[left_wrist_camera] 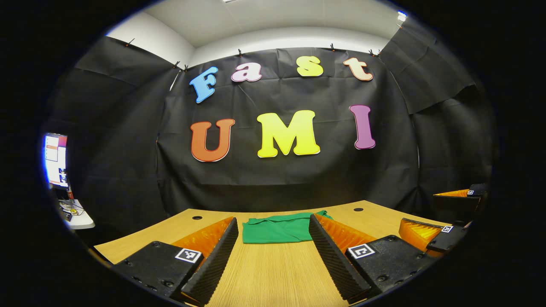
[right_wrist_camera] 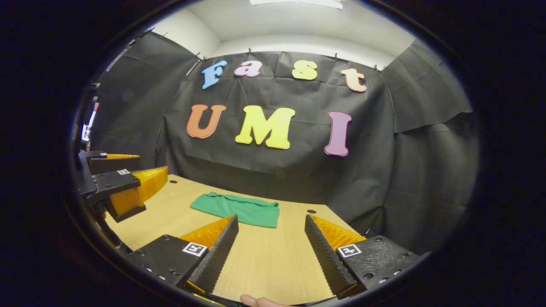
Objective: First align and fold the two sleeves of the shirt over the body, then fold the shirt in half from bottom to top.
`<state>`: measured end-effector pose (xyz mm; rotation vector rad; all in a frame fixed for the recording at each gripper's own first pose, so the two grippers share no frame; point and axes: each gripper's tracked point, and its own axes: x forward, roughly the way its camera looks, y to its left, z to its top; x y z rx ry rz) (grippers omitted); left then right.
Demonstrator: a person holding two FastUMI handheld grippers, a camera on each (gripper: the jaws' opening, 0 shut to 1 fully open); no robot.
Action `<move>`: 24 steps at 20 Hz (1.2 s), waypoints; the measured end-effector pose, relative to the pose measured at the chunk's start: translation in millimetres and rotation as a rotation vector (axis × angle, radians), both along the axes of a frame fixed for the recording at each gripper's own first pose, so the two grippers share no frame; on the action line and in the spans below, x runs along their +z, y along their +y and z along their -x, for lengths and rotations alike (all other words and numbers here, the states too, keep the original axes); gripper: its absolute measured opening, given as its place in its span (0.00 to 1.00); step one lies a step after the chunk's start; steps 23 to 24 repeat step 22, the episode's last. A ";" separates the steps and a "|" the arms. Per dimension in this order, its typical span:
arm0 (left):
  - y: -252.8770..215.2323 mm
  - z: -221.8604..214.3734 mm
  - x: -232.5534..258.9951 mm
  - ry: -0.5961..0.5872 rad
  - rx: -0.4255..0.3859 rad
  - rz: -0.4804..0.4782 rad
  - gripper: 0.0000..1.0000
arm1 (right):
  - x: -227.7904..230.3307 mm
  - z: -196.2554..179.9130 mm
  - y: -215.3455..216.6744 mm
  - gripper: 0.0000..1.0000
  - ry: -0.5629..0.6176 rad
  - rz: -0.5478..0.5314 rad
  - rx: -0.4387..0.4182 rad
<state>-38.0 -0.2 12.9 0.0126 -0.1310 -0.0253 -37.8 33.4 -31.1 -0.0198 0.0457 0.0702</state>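
Pale wood-grain bench (left_wrist_camera: 273,273), smooth and matte, with a curved far edge and small round dark holes (left_wrist_camera: 197,217) near that edge. Black booth wall cloth (left_wrist_camera: 273,179) creased and pinned along its top.

Green shirt (left_wrist_camera: 279,228), soft knit, already folded into a compact, roughly rectangular packet with a few wrinkles along its upper layer; lying flat on the bench toward the far edge, well ahead of both tools. In the right gripper view seen as a flattened green slab (right_wrist_camera: 236,209) with a rumpled left end. In the left gripper view, both side edges of the shirt hidden behind the finger tips, so full width not readable there; sleeves not distinguishable in either view.

Left hand-held gripper (left_wrist_camera: 273,234) spread wide, holding nothing, wedge-shaped fingers (left_wrist_camera: 215,260) with ribbed inner pads, hovering over bare wood short of the shirt. Square printed markers on the blocky, screw-studded finger bases. Right hand-held gripper (right_wrist_camera: 271,232) likewise spread apart and empty, above the bench, shirt just beyond its left tip.

At the bottom edge of the right gripper view, a fingertip (right_wrist_camera: 260,302) of the person, mostly cut off. A lit screen (left_wrist_camera: 55,160) at the far left of the left gripper view, distorted and partly cropped, with a small white shelf (left_wrist_camera: 79,217) below it carrying clutter too small to identify.
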 end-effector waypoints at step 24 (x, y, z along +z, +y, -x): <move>-0.6 -12.2 -13.0 0.023 0.014 0.006 1.00 | -21.9 -7.3 -7.7 0.95 0.031 -0.010 -0.015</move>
